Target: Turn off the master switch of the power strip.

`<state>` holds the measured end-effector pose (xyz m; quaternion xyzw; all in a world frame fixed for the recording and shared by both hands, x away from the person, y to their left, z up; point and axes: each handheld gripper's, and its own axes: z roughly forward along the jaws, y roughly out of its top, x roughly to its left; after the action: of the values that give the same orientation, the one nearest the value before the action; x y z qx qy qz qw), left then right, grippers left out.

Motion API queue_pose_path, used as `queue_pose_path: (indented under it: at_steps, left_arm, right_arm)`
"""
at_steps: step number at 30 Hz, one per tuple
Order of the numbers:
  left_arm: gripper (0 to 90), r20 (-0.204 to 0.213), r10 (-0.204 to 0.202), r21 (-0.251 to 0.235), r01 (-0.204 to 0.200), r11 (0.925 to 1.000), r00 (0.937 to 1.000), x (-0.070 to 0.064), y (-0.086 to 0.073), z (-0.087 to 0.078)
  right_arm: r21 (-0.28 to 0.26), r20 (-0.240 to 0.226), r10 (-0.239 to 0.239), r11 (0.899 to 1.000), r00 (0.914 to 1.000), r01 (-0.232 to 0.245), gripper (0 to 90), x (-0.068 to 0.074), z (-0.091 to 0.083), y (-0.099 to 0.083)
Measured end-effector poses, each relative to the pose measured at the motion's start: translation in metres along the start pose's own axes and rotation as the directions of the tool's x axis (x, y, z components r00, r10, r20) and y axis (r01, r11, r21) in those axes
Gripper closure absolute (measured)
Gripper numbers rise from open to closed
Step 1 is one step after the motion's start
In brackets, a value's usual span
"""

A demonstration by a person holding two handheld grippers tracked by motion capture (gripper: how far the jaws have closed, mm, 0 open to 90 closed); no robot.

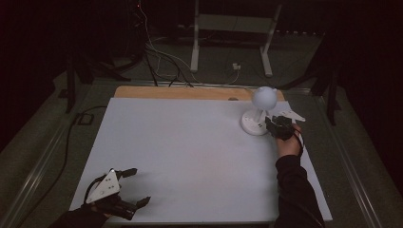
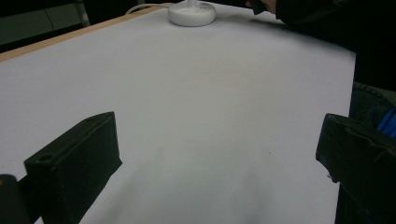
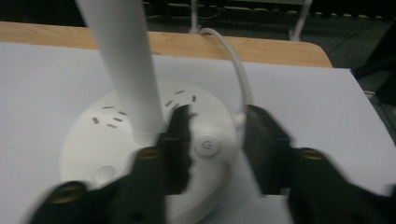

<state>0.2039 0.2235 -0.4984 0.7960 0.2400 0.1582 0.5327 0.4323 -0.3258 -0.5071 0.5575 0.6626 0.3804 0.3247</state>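
A white desk lamp (image 1: 257, 122) with a globe head (image 1: 264, 97) and a round base stands at the table's far right. My right gripper (image 1: 274, 124) is at the base's right side, open. In the right gripper view its jaws (image 3: 217, 121) hover low over the base (image 3: 102, 144), one on each side of the power button (image 3: 207, 145), just right of the white stem (image 3: 126, 60). Whether they touch the base is unclear. My left gripper (image 1: 141, 185) rests open near the front left corner, jaws (image 2: 219, 126) wide apart with bare table between them. The lamp base (image 2: 191, 13) is far ahead.
A white sheet (image 1: 190, 142) covers the table, with a wooden strip (image 1: 180, 92) along the far edge. The lamp's white cord (image 3: 233, 56) arcs off the back of the base. Cables and a white stand (image 1: 195, 47) lie on the floor beyond.
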Motion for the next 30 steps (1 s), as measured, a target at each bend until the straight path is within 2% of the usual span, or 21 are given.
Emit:
queue_pose_path:
  at_steps: [1,2,3,4,6,8,11,14,16,17,18,22,27,30]
  left_arm:
    - [0.3,-0.001,0.0,0.0,0.0,1.0,1.0,0.0,0.0,0.0]
    - [0.2,-0.001,0.0,-0.001,0.0,1.0,1.0,0.0,0.0,0.0]
    - [0.2,-0.001,-0.001,-0.001,0.001,1.0,1.0,0.0,0.0,0.0]
    - [0.3,-0.002,-0.001,-0.001,0.001,1.0,1.0,0.0,0.0,0.0]
    - [0.2,-0.002,-0.002,-0.001,0.002,1.0,1.0,0.0,0.0,0.0]
    - [0.2,-0.001,-0.001,-0.001,0.001,1.0,1.0,0.0,0.0,0.0]
    - [0.3,-0.001,-0.003,-0.001,0.003,1.0,1.0,0.0,0.0,0.0]
    - [0.2,0.0,-0.002,-0.002,0.002,1.0,1.0,0.0,0.0,0.0]
    - [0.2,0.001,-0.003,-0.003,0.003,1.0,1.0,0.0,0.0,0.0]
    - [0.2,0.0,-0.003,-0.002,0.003,1.0,1.0,0.0,0.0,0.0]
    - [0.2,-0.001,-0.003,-0.002,0.003,1.0,1.0,0.0,0.0,0.0]
    - [0.2,0.0,-0.004,-0.003,0.004,1.0,1.0,0.0,0.0,0.0]
    - [0.2,0.002,-0.003,-0.005,0.003,1.0,1.0,0.0,0.0,0.0]
    - [0.2,0.002,-0.002,-0.004,0.002,1.0,1.0,0.0,0.0,0.0]
  right_arm:
    - [-0.002,-0.009,-0.005,1.0,0.9999,0.005,53.5,0.0,-0.001,0.0]
    - [0.005,-0.038,-0.003,1.0,0.9993,0.003,42.9,0.0,-0.003,0.001]
    - [0.005,-0.038,-0.003,1.0,0.9993,0.003,42.9,0.0,-0.003,0.001]
    - [0.01,-0.049,-0.004,1.0,0.9988,0.004,34.6,0.0,-0.004,0.002]
    - [0.007,-0.062,-0.014,1.0,0.998,0.014,23.5,0.0,-0.007,0.001]
    - [0.015,-0.109,0.006,1.0,0.994,-0.005,14.4,-0.002,-0.01,0.001]
    - [0.008,-0.168,0.047,0.999,0.9846,-0.046,10.1,-0.003,-0.017,0.001]
    - [0.005,-0.217,0.049,0.999,0.9749,-0.049,8.2,-0.004,-0.024,0.002]
    - [0.006,-0.235,0.05,0.999,0.9707,-0.05,1.6,-0.004,-0.029,0.003]
    - [0.004,-0.265,0.061,0.998,0.9624,-0.062,0.6,-0.005,-0.032,0.004]
    - [0.002,-0.273,0.063,0.998,0.96,-0.065,0.6,-0.004,-0.034,0.004]
    - [0.001,-0.288,0.04,0.999,0.9567,-0.041,0.6,0.001,-0.043,0.006]
    - [-0.005,-0.323,0.009,1.0,0.9465,-0.011,0.6,0.012,-0.054,0.005]
    - [-0.007,-0.351,-0.002,1.0,0.9366,-0.001,0.6,0.018,-0.06,0.005]
